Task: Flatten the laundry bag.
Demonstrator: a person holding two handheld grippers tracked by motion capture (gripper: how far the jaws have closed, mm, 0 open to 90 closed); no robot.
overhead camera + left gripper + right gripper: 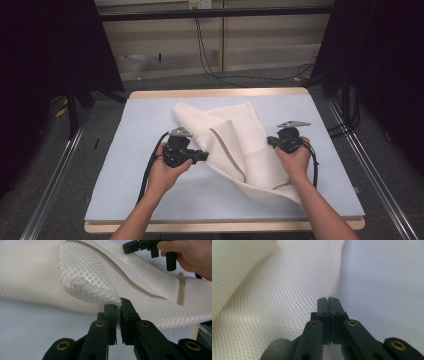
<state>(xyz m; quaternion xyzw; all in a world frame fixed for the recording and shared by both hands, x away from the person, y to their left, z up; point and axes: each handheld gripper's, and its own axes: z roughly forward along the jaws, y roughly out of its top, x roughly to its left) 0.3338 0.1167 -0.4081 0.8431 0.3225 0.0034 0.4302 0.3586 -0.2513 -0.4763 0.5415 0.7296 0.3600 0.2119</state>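
Near edge first: both forearms come in from the bottom, one gripper in each hand. Left gripper (204,156) has its jaws pressed together on a fold of the white mesh cloth (235,145); in the left gripper view a bulge of the mesh stands just above the jaw tips (119,305), so that pinch looks solid. Right gripper (328,300) also has its jaws pressed together, right at the cloth's right edge where it meets the blue mat (145,130); in the right gripper view the tips sit on the boundary and I can't tell for sure whether mesh is caught between them, though it looks likely. The cloth lies mid-table, crumpled and half folded over itself, with a beige zipper (181,288) and seam showing, so probably a mesh bag or cover. Far corner points toward the back left of the table (220,93). Judgement: grasping step about done, with both sides taken. Spreading flat or folding not yet started; the cloth is bunched, so nearly all the real work remains.
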